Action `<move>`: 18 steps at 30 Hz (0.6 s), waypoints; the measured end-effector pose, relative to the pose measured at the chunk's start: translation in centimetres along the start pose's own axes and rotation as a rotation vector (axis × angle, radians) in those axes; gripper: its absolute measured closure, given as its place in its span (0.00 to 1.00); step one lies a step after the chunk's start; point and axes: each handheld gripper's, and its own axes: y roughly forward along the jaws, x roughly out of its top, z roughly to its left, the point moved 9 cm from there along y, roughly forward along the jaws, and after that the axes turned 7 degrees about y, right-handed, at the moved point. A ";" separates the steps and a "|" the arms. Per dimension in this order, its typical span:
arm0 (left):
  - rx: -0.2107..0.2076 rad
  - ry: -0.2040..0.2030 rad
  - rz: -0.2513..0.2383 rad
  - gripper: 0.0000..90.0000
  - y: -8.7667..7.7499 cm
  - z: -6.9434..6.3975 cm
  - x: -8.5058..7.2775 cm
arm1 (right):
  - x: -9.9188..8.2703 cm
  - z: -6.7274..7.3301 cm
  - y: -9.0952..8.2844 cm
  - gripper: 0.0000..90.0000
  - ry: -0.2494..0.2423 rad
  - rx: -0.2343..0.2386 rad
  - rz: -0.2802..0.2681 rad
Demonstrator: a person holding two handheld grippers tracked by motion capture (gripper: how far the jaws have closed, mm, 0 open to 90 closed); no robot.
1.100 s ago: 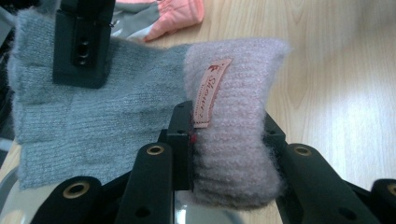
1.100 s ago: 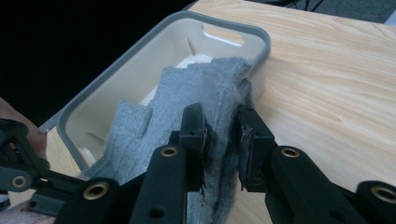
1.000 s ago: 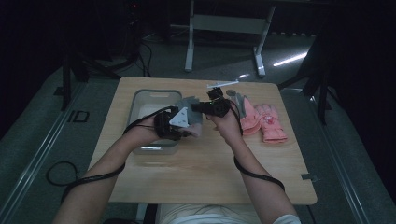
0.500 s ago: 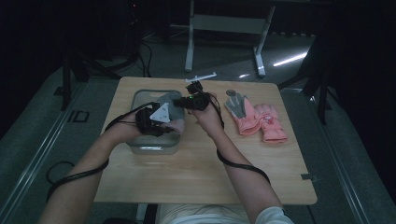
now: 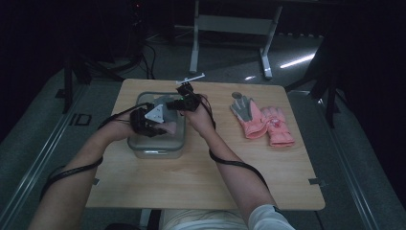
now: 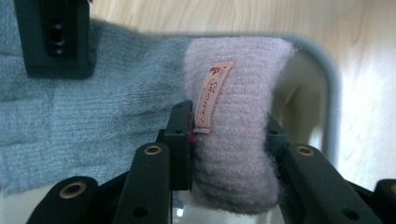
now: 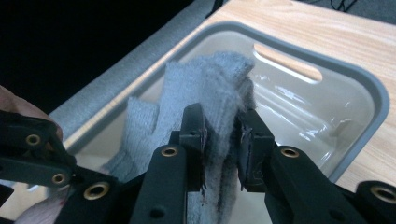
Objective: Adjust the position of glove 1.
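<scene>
Grey knitted glove with pink cuff (image 6: pixel 231 140) stretched over the grey plastic bin (image 5: pixel 155 148), long axis spanning left gripper (image 5: pixel 152 119) pinching cuff and right gripper (image 5: pixel 184 100) pinching grey end.

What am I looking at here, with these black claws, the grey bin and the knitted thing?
A person sits at a wooden table with a hand-held claw in each hand. One picture looks down from above; the other two come from cameras riding on each claw. The left claw pinches the pink cuff of a grey knitted glove; the right claw pinches its grey part. Both hold it over a grey plastic bin. A pair of pink gloves lies to the right.
</scene>
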 end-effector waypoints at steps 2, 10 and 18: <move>-0.006 0.006 0.015 0.73 0.7 0.0 -0.5 | -0.4 -0.4 0.8 0.83 0.001 -0.011 0.017; -0.049 -0.005 0.052 0.73 2.9 -0.5 -1.8 | -2.0 -1.7 3.4 0.83 0.022 -0.039 0.086; -0.057 -0.011 0.092 0.73 4.7 -0.5 -2.7 | -2.5 -2.2 4.8 0.82 0.032 -0.076 0.117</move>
